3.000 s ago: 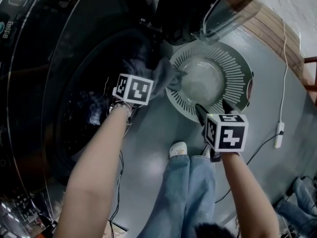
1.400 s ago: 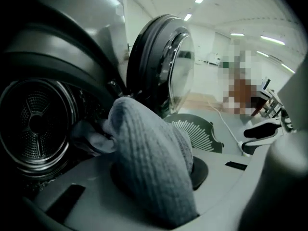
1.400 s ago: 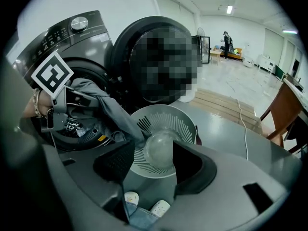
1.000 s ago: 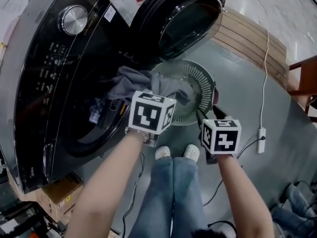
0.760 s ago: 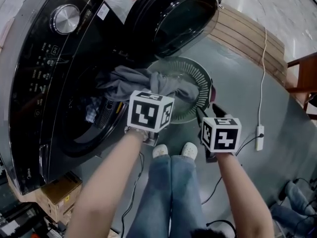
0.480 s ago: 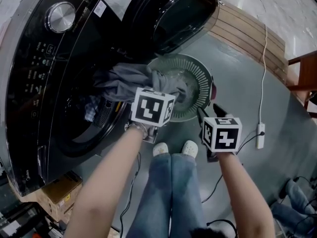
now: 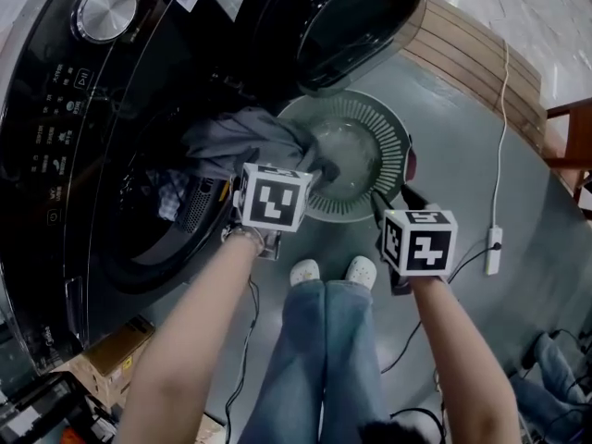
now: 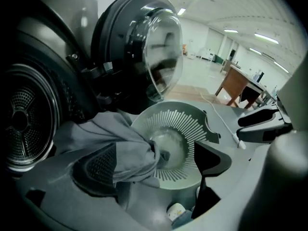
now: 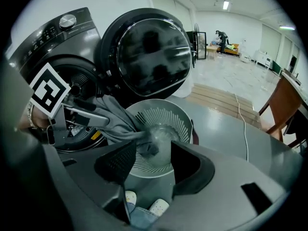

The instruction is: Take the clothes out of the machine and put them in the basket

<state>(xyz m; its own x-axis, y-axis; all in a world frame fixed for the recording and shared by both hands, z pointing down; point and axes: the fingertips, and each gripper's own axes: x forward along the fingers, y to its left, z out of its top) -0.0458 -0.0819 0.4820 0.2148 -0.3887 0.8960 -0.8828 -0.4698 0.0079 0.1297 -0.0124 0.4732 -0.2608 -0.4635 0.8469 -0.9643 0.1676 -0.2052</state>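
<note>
A grey garment [image 7: 242,140] stretches from the open washing machine [image 7: 102,109] over the rim of the round pale-green basket [image 7: 384,137], and its end hangs inside. My left gripper [image 7: 301,176] hovers at the basket's near-left rim. In the left gripper view its jaws have just been opening and the left gripper [image 8: 156,162] stands wide. The garment [image 8: 120,146] drapes over the left finger [image 8: 94,170] and is not pinched. My right gripper [image 7: 396,200] waits at the basket's right rim. The right gripper [image 9: 154,158] is open and empty. More clothes [image 7: 168,197] lie in the drum.
The machine's round door [image 7: 342,17] stands open above the basket. A white cable with a switch box [image 7: 495,239] runs across the grey floor on the right. A wooden platform [image 7: 481,58] lies behind. The person's shoes [image 7: 305,271] stand just before the basket.
The left gripper has sunk toward the basket with the grey garment, whose end now hangs deeper inside it. The right gripper has stayed near the basket's right rim.
</note>
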